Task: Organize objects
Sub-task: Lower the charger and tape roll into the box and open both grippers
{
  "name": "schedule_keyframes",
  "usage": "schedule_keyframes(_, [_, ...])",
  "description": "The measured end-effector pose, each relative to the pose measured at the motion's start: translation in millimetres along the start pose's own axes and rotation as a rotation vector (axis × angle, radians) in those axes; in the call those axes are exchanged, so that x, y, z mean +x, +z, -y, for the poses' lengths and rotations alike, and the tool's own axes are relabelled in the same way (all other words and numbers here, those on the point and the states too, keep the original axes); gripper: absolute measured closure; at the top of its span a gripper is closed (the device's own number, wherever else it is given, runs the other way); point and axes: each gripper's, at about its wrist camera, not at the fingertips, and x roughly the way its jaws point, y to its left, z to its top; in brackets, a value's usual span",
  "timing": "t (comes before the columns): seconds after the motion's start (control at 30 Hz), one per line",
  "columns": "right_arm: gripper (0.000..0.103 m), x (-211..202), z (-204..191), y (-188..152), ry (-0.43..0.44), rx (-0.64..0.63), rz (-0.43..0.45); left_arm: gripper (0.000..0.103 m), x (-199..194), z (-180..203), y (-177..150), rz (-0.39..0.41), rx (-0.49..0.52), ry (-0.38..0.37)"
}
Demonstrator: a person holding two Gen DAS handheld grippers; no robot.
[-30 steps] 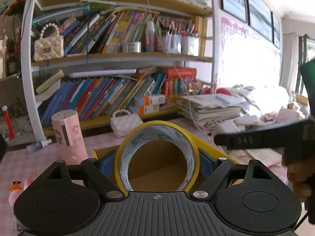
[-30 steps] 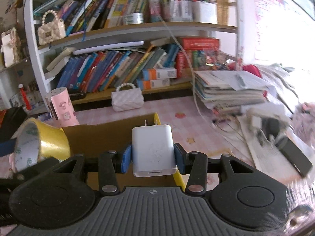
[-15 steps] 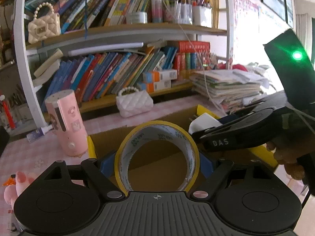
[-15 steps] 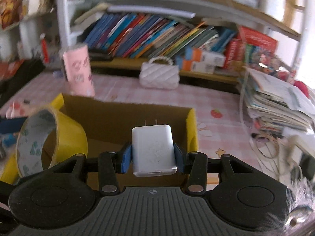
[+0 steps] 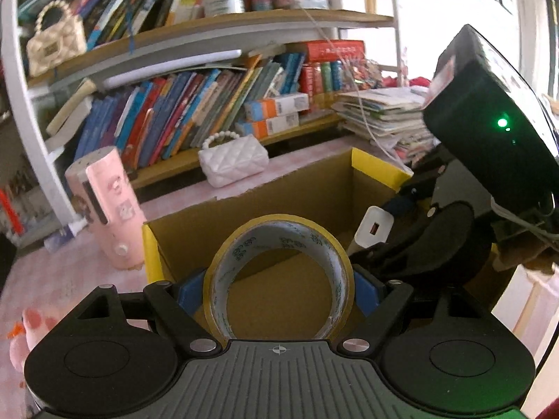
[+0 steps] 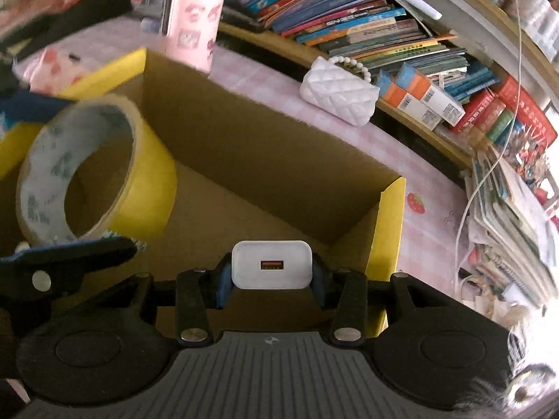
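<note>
The roll of yellow tape (image 5: 279,276) stands on edge between the blue pads of the left gripper (image 5: 278,291), jaws spread wide and pressed against the roll's two sides, so the hollow core faces the camera. It hangs over the open cardboard box (image 5: 244,216), low inside the near part of its mouth; through the ring I see the bare brown floor of the box. From the right wrist view the same tape (image 6: 94,171) sits at the left side of the box (image 6: 265,160), with a dark finger of the other tool under it.

The white charger (image 6: 271,264) is pinched between the right gripper (image 6: 271,279) pads, jaws drawn in to a narrow gap and tight on its sides, its orange-lined port facing the camera. It too is above the box interior, near the right yellow-edged flap. In the left wrist view the charger (image 5: 372,228) shows just right of the tape, carried by the right gripper (image 5: 384,241), whose black housing with a green light rises above it.

The box rests on a pink checked tabletop (image 6: 429,181). Behind it stand a pink cylindrical bottle (image 5: 108,206) at the far left corner and a small white quilted purse (image 5: 234,160) with a bead handle. Beyond those, a shelf of leaning books (image 5: 195,111), and a stack of papers (image 5: 384,115) to the right.
</note>
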Motion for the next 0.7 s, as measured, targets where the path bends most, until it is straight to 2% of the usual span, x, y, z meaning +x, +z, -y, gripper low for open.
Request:
schedule_keyframes(0.13, [0.062, -2.1, 0.0, -6.7, -0.033, 0.009, -0.016, 0.018, 1.5, 4.8, -1.0, 0.002, 0.037, -0.004])
schedule_keyframes(0.5, [0.061, -4.1, 1.7, -9.9, -0.041, 0.03, -0.018, 0.017, 10.7, 3.4, 3.3, -0.045, 0.036, -0.004])
schedule_keyframes(0.63, [0.057, -4.9, 5.8, -9.2, -0.014, 0.063, -0.002, 0.015, 8.8, 7.3, 1.0, -0.044, 0.056, 0.0])
schedule_keyframes(0.7, [0.049, -8.3, 8.5, -9.2, -0.018, 0.085, 0.018, 0.01, 1.8, 8.4, 0.2, -0.012, 0.061, 0.006])
